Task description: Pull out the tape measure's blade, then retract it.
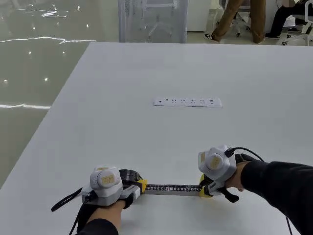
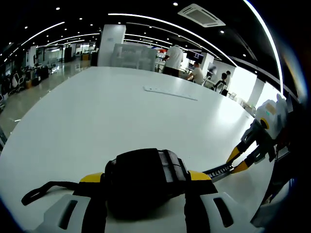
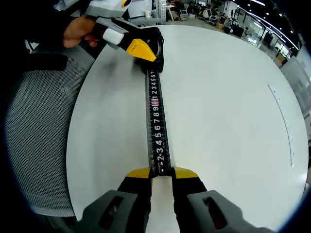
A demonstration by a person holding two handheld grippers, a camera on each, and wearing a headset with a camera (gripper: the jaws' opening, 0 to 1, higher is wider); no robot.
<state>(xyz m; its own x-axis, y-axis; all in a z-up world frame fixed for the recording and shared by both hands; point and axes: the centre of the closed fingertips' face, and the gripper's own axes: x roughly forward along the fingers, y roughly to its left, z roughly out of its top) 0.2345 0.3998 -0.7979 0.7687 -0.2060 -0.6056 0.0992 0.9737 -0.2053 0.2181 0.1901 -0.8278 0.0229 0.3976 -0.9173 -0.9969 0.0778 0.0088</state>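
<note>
The left gripper (image 2: 144, 175) is clamped on the black tape measure (image 3: 154, 46), which rests on the white table (image 1: 146, 73). The right gripper (image 3: 162, 173) pinches the tip of the blade (image 3: 156, 126), drawn out flat between them. Its numerals (white on black) read 2 to 9, a red mark, then 1 to 7. A power strip (image 1: 187, 102) lies well beyond.

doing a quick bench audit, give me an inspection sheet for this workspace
surface: white tabletop
job's things: black tape measure case, dark numbered blade drawn out flat between the grippers
clutter: white power strip mid-table
grippers: left gripper shut on the case; right gripper shut on the blade's end
cables: black cable at right gripper; black strap beside the case
surroundings: grey mesh chair, people beyond the table
</note>
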